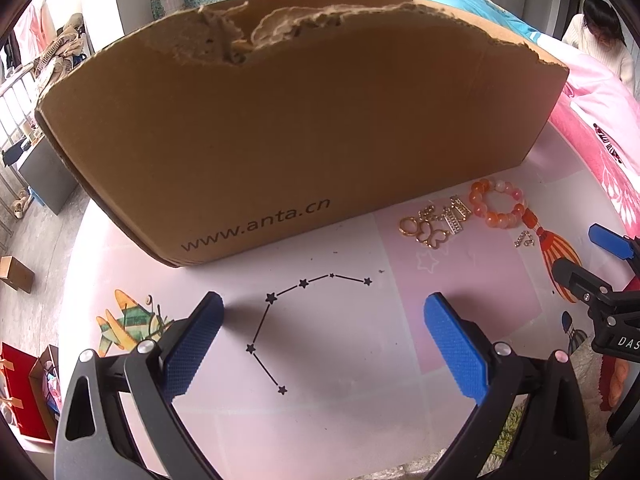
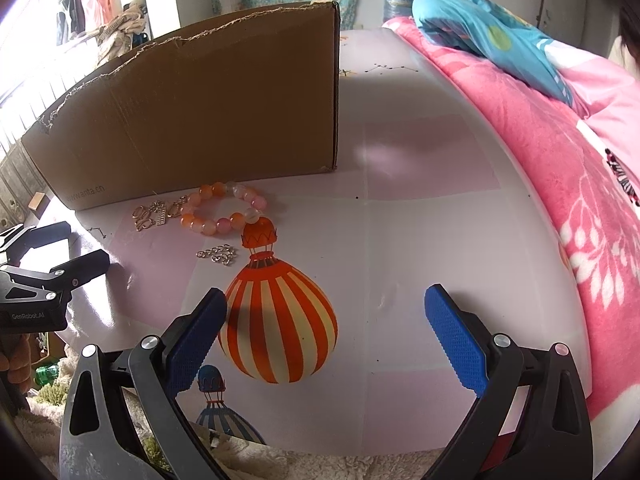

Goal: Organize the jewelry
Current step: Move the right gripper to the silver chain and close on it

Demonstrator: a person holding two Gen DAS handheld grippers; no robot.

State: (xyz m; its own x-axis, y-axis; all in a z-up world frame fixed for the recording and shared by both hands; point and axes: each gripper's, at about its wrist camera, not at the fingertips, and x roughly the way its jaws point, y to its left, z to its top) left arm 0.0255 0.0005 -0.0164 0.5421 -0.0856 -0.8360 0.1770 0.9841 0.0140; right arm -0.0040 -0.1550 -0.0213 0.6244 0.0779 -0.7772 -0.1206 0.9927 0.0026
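Note:
An orange and pink bead bracelet (image 1: 498,204) (image 2: 224,210) lies on the table beside a brown cardboard box (image 1: 296,132) (image 2: 192,120). Gold rings and small chain pieces (image 1: 434,224) (image 2: 154,214) lie left of it. A small silver chain (image 1: 525,238) (image 2: 218,255) lies in front. My left gripper (image 1: 324,344) is open and empty, in front of the box. My right gripper (image 2: 326,340) is open and empty, over the printed balloon, nearer than the jewelry. The right gripper also shows at the right edge of the left wrist view (image 1: 592,264).
The table (image 2: 420,240) has a white and pink printed cover. A pink blanket (image 2: 580,160) lies along its right side, with a blue one (image 2: 500,36) behind. A person (image 1: 600,40) sits at the far right. A fluffy rug (image 2: 280,460) lies below the near edge.

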